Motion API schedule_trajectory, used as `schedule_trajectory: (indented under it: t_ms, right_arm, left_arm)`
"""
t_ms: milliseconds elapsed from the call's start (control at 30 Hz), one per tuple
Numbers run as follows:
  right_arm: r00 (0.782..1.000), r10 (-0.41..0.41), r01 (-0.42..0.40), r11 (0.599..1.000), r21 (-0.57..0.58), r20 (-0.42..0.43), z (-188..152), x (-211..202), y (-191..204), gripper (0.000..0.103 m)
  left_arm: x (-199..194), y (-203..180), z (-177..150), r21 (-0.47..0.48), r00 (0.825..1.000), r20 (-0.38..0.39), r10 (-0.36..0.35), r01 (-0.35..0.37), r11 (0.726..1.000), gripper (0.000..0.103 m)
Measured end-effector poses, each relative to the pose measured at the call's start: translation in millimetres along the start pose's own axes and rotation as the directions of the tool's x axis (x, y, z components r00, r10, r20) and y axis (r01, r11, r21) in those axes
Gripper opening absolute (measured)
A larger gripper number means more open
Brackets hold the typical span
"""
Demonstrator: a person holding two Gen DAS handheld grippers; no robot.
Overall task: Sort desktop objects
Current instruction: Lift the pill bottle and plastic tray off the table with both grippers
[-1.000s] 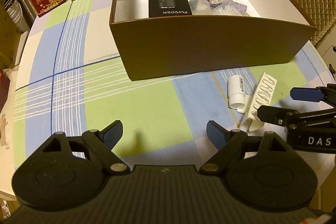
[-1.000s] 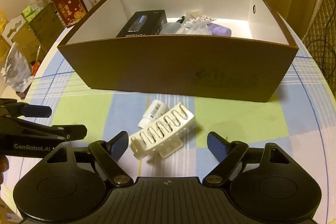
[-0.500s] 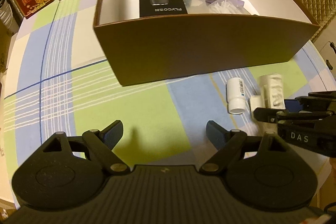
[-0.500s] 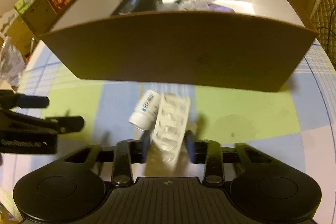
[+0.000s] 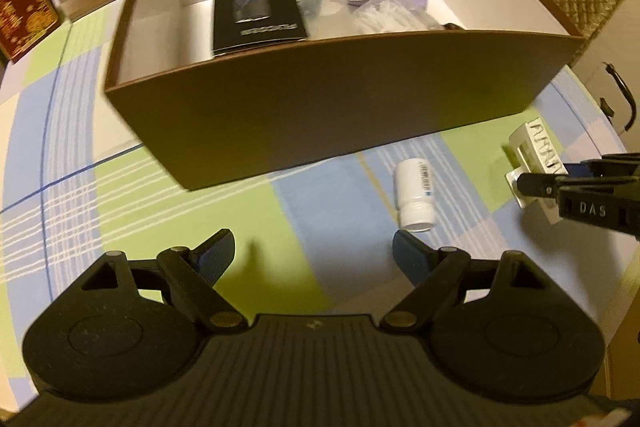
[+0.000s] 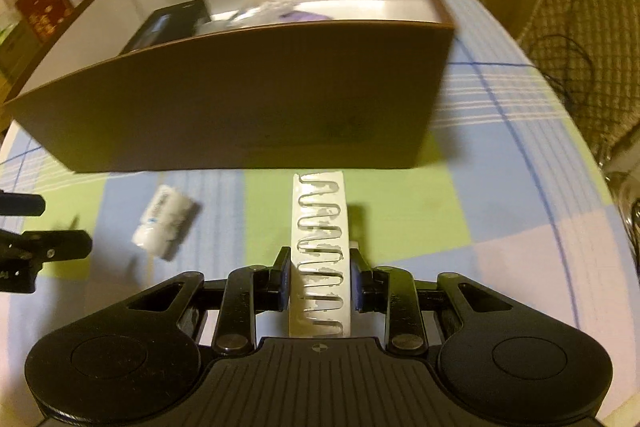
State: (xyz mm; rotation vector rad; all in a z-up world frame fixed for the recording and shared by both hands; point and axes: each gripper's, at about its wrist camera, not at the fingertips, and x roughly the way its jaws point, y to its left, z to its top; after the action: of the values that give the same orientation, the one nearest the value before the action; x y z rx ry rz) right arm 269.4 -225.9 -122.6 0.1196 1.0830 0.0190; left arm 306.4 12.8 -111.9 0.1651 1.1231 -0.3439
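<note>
On the checked tablecloth (image 6: 500,107), the right gripper (image 6: 320,281) pinches a light, stiff white tray (image 6: 322,227) by its long edges, at 6 o'clock from the box (image 6: 240,107).

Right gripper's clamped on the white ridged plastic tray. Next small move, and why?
Probably lift the white ridged plastic tray up and over the brown cardboard box's near wall: the right gripper is shut on it, and the box stands directly ahead with sorted items inside.
</note>
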Motion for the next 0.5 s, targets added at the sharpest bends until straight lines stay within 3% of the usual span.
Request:
schedule_trajectory:
  t_ms: [233, 500]
  right_arm:
    - [1.000, -0.010, 0.009, 0.999, 0.045, 0.014, -4, -6, -19, 0.025]
    - [0.999, 0.007, -0.010, 0.997, 0.083, 0.037, -10, -15, -33, 0.026]
  left_arm:
    - [10, -20, 7, 0.080, 0.995, 0.044, -0.086, 0.082, 0.993, 0.078]
    - [33, -46, 16, 0.162, 0.992, 0.026, -0.120, 0.115, 0.980, 0.061]
